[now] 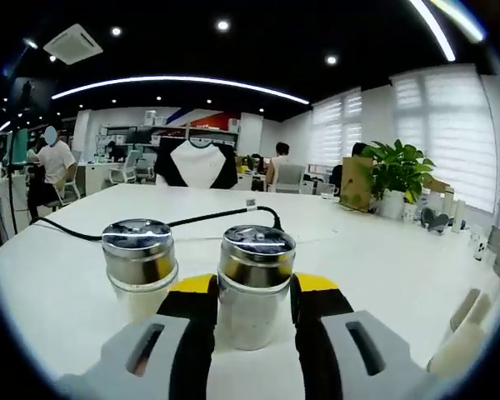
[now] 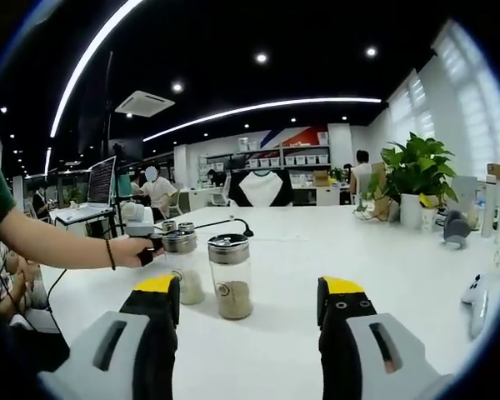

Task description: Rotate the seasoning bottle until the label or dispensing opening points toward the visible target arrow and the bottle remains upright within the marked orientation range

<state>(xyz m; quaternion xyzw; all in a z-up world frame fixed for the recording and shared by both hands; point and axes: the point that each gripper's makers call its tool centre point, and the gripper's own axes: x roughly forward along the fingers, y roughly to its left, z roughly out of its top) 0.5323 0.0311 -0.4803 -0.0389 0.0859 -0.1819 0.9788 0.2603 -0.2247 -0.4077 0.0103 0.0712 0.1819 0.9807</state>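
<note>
Left gripper: jaws closed in on a seasoning bottle, yellow-tipped black pads at both sides of its glass body, just under the chrome cap. From the left gripper view contact looks made, though the right pad's edge is hard to read.

Second seasoning bottle stands just to the left of the gripped one in that view, close but apart. Both upright on the white table.

Right gripper: jaws spread wide, nothing between them, hovering over bare table short of the bottles.

In the right gripper view, the nearer bottle shows brownish seasoning in its lower part and a clear body above; the other bottle sits beside it, toward the person's hand, which holds the left tool there. Can't tell label or opening direction on either bottle.

Black cable runs across the table behind the bottles. Potted plant at the far right edge of the table.
</note>
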